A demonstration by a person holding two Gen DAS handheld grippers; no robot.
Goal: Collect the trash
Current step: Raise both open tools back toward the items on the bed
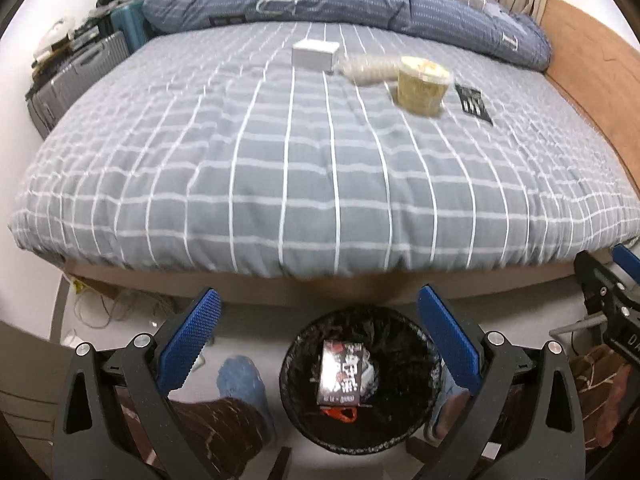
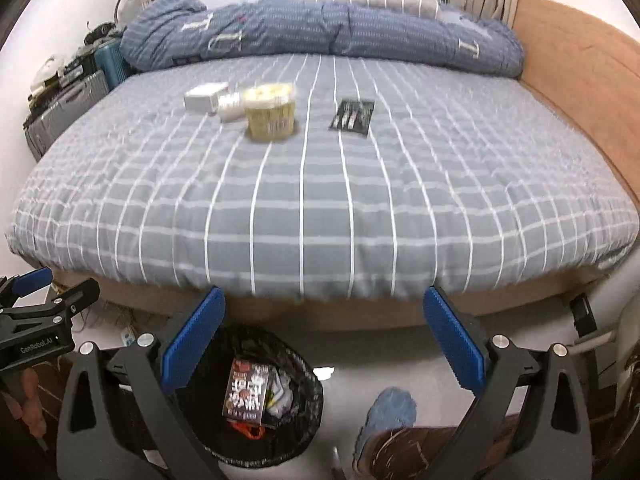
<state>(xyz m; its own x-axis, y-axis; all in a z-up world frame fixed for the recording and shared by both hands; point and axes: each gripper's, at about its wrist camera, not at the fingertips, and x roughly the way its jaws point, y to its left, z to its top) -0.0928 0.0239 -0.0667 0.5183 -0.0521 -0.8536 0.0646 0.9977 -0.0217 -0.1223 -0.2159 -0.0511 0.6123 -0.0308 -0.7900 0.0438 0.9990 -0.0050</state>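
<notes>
On the grey checked bed (image 1: 304,168) lie a yellow instant-noodle cup (image 1: 423,85), a clear plastic bottle (image 1: 368,69) on its side, a white box (image 1: 314,53) and a flat black packet (image 1: 474,104). They also show in the right wrist view: the cup (image 2: 271,114), bottle (image 2: 230,107), box (image 2: 203,97) and packet (image 2: 353,116). A black-lined trash bin (image 1: 404,336) on the floor holds a dark printed package (image 1: 342,372); the bin (image 2: 308,384) shows in the right wrist view too. My left gripper (image 1: 318,304) is open and empty above the bin. My right gripper (image 2: 324,304) is open and empty, to the right of the bin.
A folded blue quilt (image 1: 360,0) lies at the bed's head. Suitcases (image 1: 76,76) stand left of the bed, a wooden frame (image 1: 592,68) runs along its right. The person's blue-slippered feet (image 1: 240,380) stand beside the bin.
</notes>
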